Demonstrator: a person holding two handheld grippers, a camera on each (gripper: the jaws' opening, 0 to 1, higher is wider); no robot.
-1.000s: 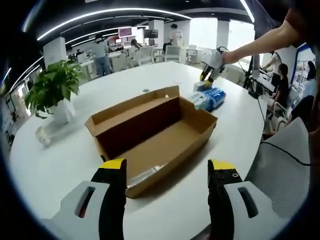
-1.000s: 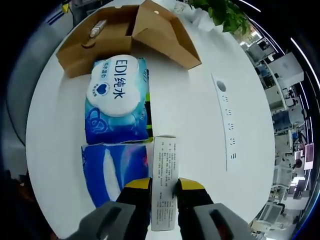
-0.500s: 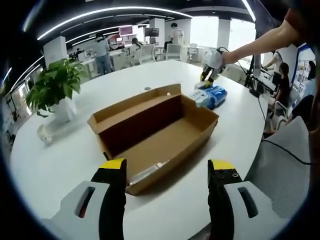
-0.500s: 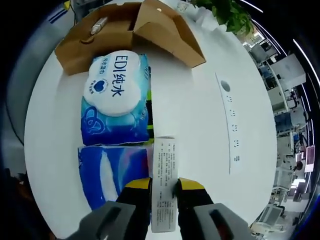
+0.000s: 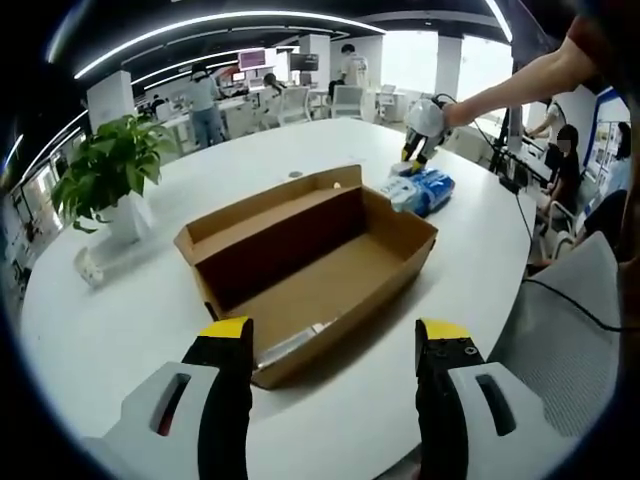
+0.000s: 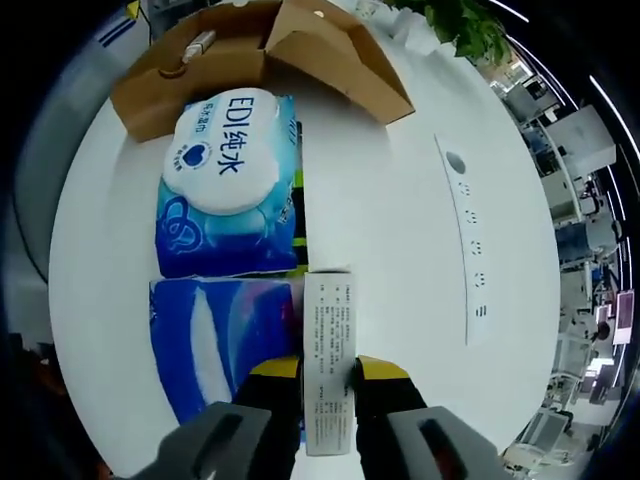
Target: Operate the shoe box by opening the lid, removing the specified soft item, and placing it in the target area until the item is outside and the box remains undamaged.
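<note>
Still, the right claw [image 6: 327, 378] stays clamped on the small white carton [image 6: 328, 358] beside the wet-wipe packs [image 6: 228, 185]; the left claw [image 5: 333, 345] hangs apart before the unmoved shoe box [image 5: 310, 265].

Office clutter around your white round table [image 5: 120, 320].
On your table a potted plant [image 5: 105, 170] stands in a white pot near the far left edge, well apart from a small round grommet [image 5: 291, 180] set in the tabletop. A grey chair [image 5: 575, 330] sits just beside the table's near right edge, with a black cable [image 5: 565, 298] running across its back. Behind the table you have desks, with a standing person [image 5: 205, 100] at the back and a seated person [image 5: 565, 165] at the right, under curved ceiling light strips [image 5: 200, 30]. In your right gripper view the plant's leaves [image 6: 455, 25] show at the top, and a round cap [image 6: 456, 162] heads a row of small marks on the table.
</note>
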